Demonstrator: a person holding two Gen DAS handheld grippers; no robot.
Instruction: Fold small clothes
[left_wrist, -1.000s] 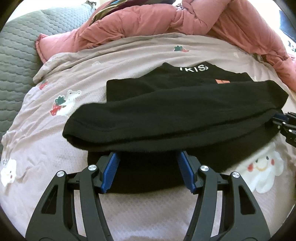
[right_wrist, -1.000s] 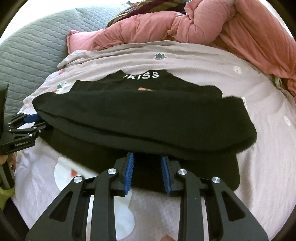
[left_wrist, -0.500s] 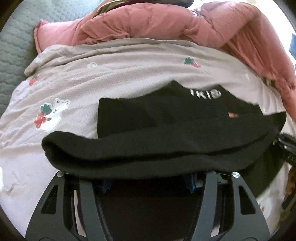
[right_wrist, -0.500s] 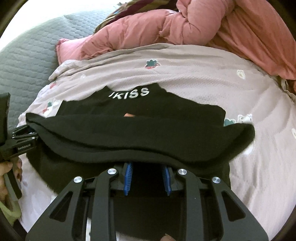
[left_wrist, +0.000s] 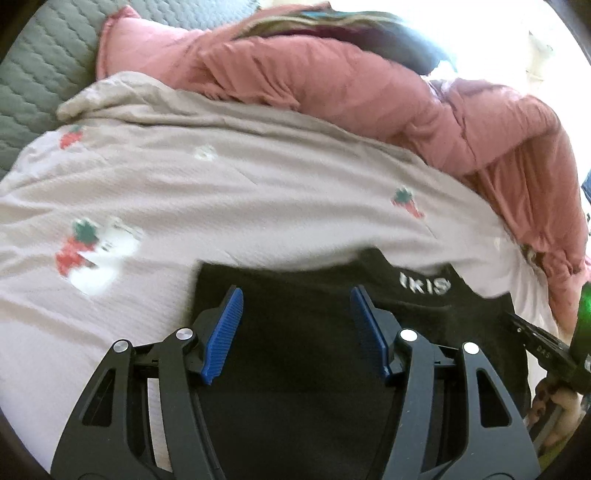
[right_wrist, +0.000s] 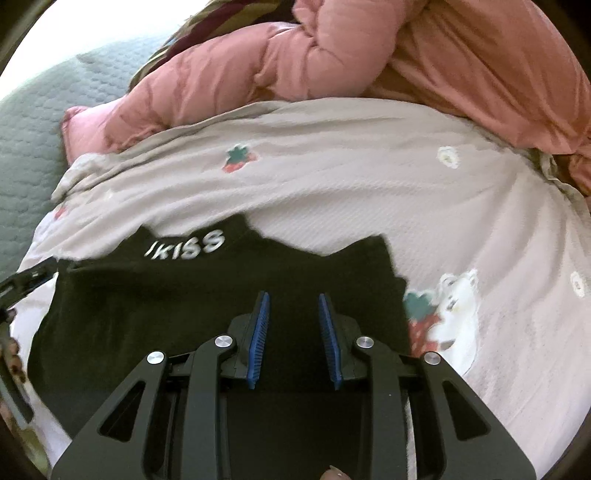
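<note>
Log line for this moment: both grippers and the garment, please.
phase: fold | left gripper: jaws opening, nothing pinched | right gripper: open, nothing pinched | black garment: lying on bedsheet, white lettering showing

The thick fold of the black garment (left_wrist: 295, 369) that hung across both views a second ago now lies flat over its upper part, near the white lettering (right_wrist: 184, 245). The left gripper (left_wrist: 295, 325), formerly under that fold, is clear of it, jaws opening, nothing between. The right gripper (right_wrist: 293, 332) is likewise uncovered.
</note>
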